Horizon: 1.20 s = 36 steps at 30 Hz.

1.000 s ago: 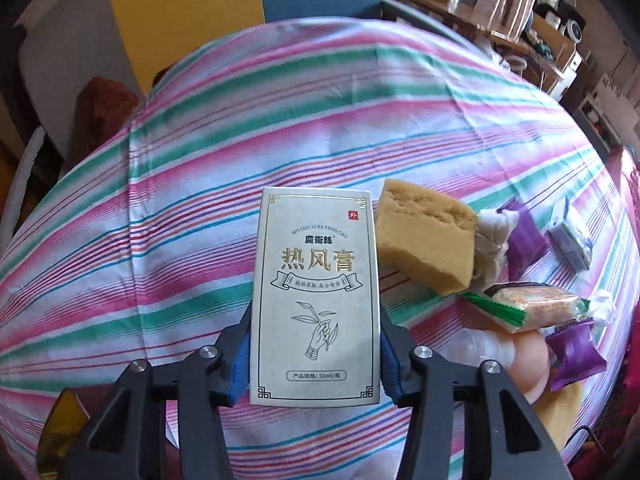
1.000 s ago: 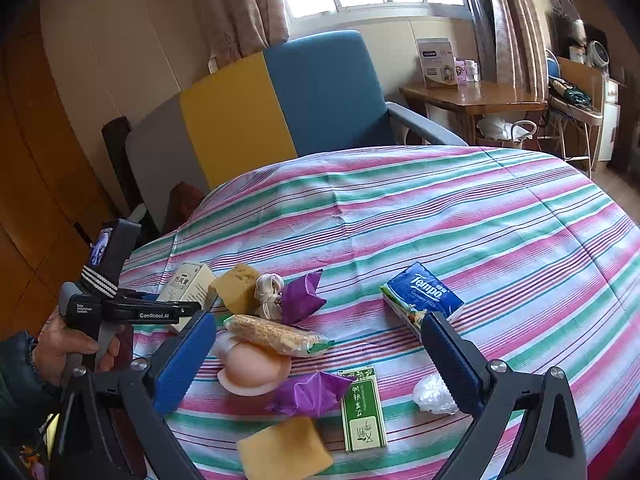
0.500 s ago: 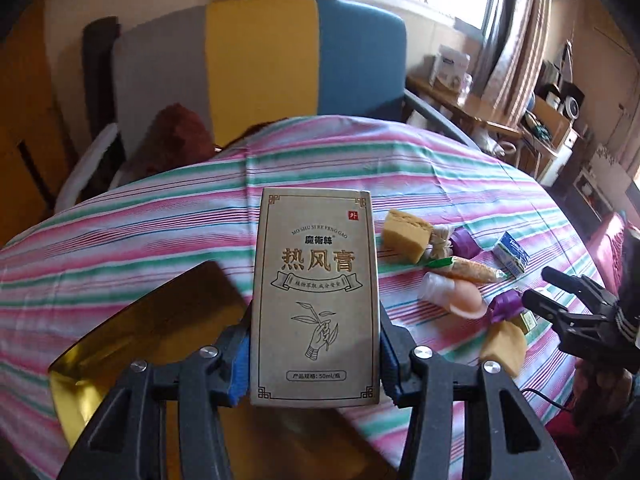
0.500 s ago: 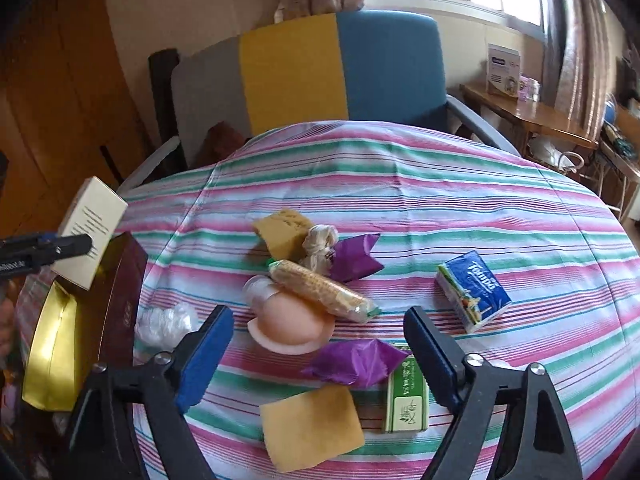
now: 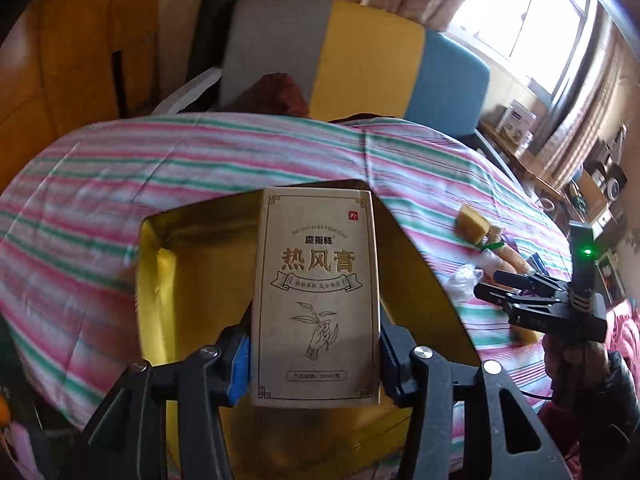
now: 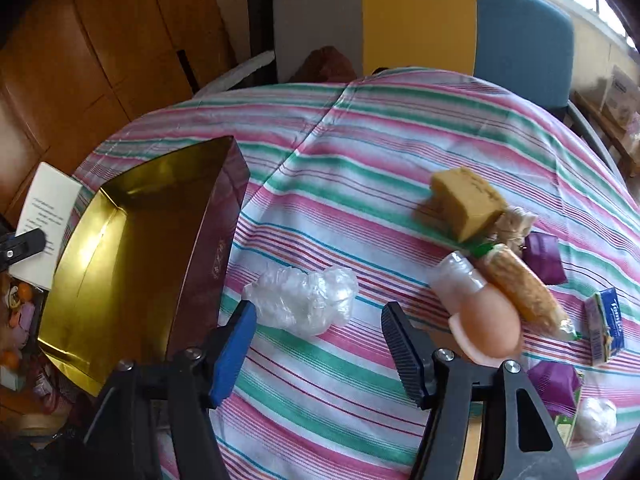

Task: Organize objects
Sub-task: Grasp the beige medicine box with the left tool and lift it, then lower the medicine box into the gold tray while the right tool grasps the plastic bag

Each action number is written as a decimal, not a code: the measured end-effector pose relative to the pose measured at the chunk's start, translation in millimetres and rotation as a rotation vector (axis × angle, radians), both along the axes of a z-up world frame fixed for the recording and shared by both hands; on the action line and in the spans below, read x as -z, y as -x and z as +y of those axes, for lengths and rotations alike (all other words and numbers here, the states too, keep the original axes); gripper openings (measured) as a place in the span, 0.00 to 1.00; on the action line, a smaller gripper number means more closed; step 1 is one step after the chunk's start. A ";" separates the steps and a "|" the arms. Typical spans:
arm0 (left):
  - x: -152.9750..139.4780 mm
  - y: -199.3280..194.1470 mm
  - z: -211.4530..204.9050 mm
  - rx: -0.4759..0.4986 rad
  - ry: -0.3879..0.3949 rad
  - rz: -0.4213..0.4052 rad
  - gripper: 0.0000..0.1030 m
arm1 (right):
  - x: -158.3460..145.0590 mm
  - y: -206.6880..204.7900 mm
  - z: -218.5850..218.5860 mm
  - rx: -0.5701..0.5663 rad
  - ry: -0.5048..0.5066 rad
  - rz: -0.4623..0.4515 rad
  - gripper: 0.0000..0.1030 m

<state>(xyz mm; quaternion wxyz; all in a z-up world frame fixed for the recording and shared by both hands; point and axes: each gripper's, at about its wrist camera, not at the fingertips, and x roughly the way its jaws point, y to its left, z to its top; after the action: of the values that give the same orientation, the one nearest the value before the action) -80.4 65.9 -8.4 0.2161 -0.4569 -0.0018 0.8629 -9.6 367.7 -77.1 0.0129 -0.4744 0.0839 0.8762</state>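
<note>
A: While the left tongs pinch a beige box by its two long sides, it stands upright over the open gold tray at the striped desk's edge. The box front carries gold Chinese lettering and a line drawing of a hand holding a sprig.

B: And the right tongs?

A: Tilted down over the desk, jaws apart and just closing, with a crumpled clear bag just ahead of the tips and nothing pressed between the pads. In the left view a hand grips their handle.

B: The count on the desk?

A: One yellow sponge, one peach-coloured holder, one wrapped snack bar, one blue tissue pack, two purple wrappers, and one white wad at the near edge.
</note>
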 end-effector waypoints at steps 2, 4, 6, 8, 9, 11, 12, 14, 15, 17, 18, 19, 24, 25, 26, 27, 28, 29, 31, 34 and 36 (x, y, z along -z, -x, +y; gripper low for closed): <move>5.3 -2.7 -15.1 -0.033 -0.013 -0.015 0.50 | 9.1 9.9 -2.1 -0.008 -0.002 -0.032 0.66; 10.6 -3.3 -28.7 -0.069 -0.036 -0.038 0.50 | 16.1 17.7 -1.9 -0.014 0.006 -0.057 0.66; 14.9 -1.9 -38.4 -0.100 -0.039 -0.047 0.50 | 18.8 24.0 0.4 -0.017 0.016 -0.066 0.65; 19.8 -0.6 -44.4 -0.131 -0.043 -0.062 0.50 | 22.1 28.5 1.2 -0.018 0.027 -0.069 0.55; 21.4 0.3 -46.6 -0.144 -0.043 -0.067 0.50 | 24.0 30.7 0.1 -0.021 0.031 -0.068 0.48; 24.0 4.0 -49.9 -0.184 -0.023 -0.065 0.50 | 24.4 31.2 -3.2 -0.023 0.002 -0.057 0.44; 25.9 8.1 -51.5 -0.206 -0.015 -0.071 0.50 | 24.3 30.7 -5.1 -0.023 -0.009 -0.052 0.43; 29.4 17.7 -54.1 -0.239 -0.014 -0.084 0.50 | 23.4 26.7 -7.2 -0.029 -0.036 -0.045 0.43; 32.5 23.2 -54.4 -0.262 0.002 -0.087 0.50 | 24.1 24.0 -7.6 -0.032 -0.047 -0.044 0.43; 37.8 33.8 -52.9 -0.278 0.028 -0.097 0.50 | 25.4 18.6 -4.9 -0.032 -0.065 -0.042 0.42; 39.7 37.8 -52.0 -0.280 0.032 -0.103 0.50 | 25.8 16.7 -2.3 -0.029 -0.067 -0.040 0.42; 42.5 43.1 -51.3 -0.286 0.040 -0.109 0.50 | 26.3 16.1 0.2 -0.023 -0.063 -0.036 0.42; 55.9 70.9 -44.6 -0.303 0.105 -0.124 0.50 | 27.6 14.0 5.8 -0.012 -0.043 -0.018 0.42; 59.2 77.2 -43.7 -0.307 0.126 -0.121 0.50 | 28.1 13.7 5.6 -0.012 -0.042 -0.014 0.42; 61.6 82.6 -44.0 -0.308 0.138 -0.123 0.50 | 28.4 13.0 5.8 -0.012 -0.041 -0.011 0.42; 64.8 88.0 -43.2 -0.316 0.155 -0.130 0.50 | 28.5 12.0 6.5 -0.012 -0.036 -0.007 0.42; 66.8 92.1 -42.8 -0.320 0.165 -0.134 0.50 | 28.8 11.8 7.1 -0.012 -0.033 -0.006 0.42; 68.9 95.8 -43.1 -0.324 0.174 -0.135 0.50 | 29.1 11.1 7.4 -0.012 -0.032 -0.003 0.42; 73.5 102.3 -43.0 -0.333 0.196 -0.148 0.50 | 29.4 10.7 7.5 -0.013 -0.031 0.000 0.42; 82.8 110.5 -43.0 -0.337 0.215 -0.161 0.50 | 29.5 10.7 7.5 -0.013 -0.034 0.000 0.42; 84.5 112.4 -42.0 -0.335 0.213 -0.150 0.51 | 29.5 10.7 7.1 -0.012 -0.037 -0.001 0.42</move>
<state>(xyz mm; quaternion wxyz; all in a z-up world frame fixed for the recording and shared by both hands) -192.9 23.9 -93.0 0.0194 -0.5336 -0.0023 0.8455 -20.2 374.8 -106.7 0.0164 -0.4751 0.0649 0.8774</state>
